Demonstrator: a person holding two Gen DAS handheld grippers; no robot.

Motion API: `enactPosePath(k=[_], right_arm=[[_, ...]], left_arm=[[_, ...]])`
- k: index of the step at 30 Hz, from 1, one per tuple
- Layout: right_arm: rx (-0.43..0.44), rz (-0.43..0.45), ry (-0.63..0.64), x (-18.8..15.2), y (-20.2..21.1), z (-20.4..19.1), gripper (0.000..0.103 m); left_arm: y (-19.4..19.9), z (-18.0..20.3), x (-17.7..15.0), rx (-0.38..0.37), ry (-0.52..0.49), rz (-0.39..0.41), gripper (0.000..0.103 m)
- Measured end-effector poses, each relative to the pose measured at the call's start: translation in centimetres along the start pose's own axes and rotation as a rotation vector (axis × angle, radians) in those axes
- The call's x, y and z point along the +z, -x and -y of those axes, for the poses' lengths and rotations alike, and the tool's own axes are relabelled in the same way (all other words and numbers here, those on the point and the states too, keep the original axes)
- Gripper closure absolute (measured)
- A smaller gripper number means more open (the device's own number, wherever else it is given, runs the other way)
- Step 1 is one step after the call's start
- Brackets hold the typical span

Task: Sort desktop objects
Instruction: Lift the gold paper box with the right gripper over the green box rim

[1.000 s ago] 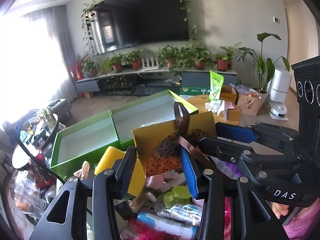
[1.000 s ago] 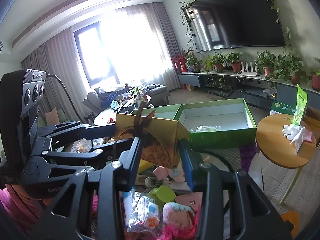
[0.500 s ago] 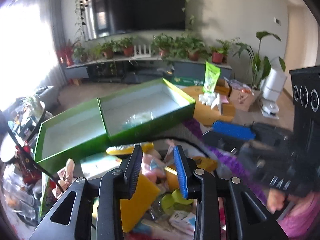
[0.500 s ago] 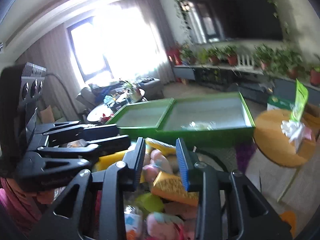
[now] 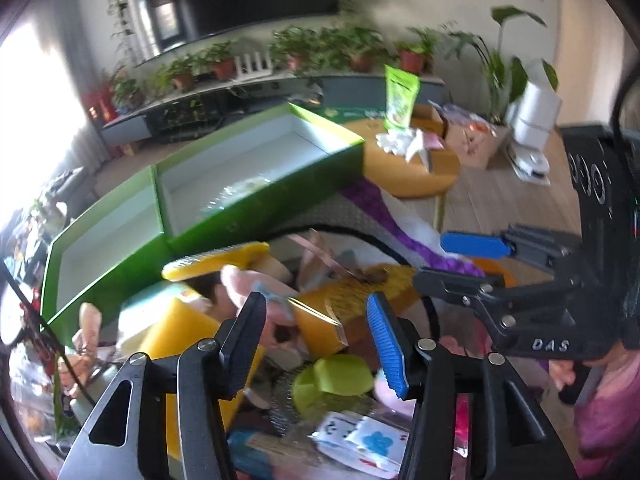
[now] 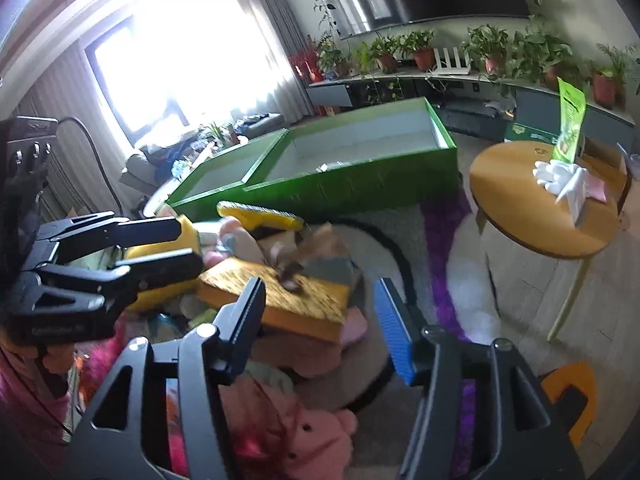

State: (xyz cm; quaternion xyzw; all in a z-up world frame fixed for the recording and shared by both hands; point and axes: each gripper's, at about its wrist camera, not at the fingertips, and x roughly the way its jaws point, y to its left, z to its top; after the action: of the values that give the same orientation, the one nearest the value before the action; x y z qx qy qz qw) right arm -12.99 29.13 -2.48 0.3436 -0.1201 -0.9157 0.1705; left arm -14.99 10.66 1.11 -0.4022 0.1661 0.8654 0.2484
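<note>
Left wrist view showed the left gripper [image 5: 316, 334] spread wide, jaws just opened, over the yellow gift box [image 5: 352, 300]. Right gripper [image 6: 320, 320] likewise gaped empty, just opened, near the green tray [image 6: 360, 184].

Free: you have open room inside the green boxes [image 5: 256, 168], upper centre | Blocked: the toy pile [image 5: 280, 320] fills lower centre under both claws | Right: the round table [image 6: 540, 216] stands beside the rug [image 6: 400, 232], bare floor beyond it
</note>
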Motion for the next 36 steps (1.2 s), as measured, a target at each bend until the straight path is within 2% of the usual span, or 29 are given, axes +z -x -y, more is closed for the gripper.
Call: enactPosePath(k=[4, 15, 19, 25, 36], right_arm=[[0.019, -0.030, -0.001, -0.6, -0.5, 0.9, 0.045], [0.187, -0.069, -0.052, -1.2, -2.7, 1.7, 0.045], [0.222, -0.095, -0.063, -1.2, -3.7, 1.7, 0.045], [0.226, -0.084, -0.069, -0.8, -3.9, 1.6, 0.051], [0.172, -0.066, -0.043, -0.7, -3.9, 1.8, 0.058]], left_arm=[[-1.0, 1.1, -0.1, 0.010, -0.029, -0.028, 0.050], [-3.0, 0.7, -0.1, -0.019, 0.003, -0.084, 0.050], [-3.5, 0.1, -0.1, -0.035, 0.025, -0.102, 0.050], [-3.8, -0.3, 0.3, -0.032, 0.033, -0.096, 0.050], [-4.4, 0.2, 0.7, 0.005, -0.012, -0.081, 0.052]])
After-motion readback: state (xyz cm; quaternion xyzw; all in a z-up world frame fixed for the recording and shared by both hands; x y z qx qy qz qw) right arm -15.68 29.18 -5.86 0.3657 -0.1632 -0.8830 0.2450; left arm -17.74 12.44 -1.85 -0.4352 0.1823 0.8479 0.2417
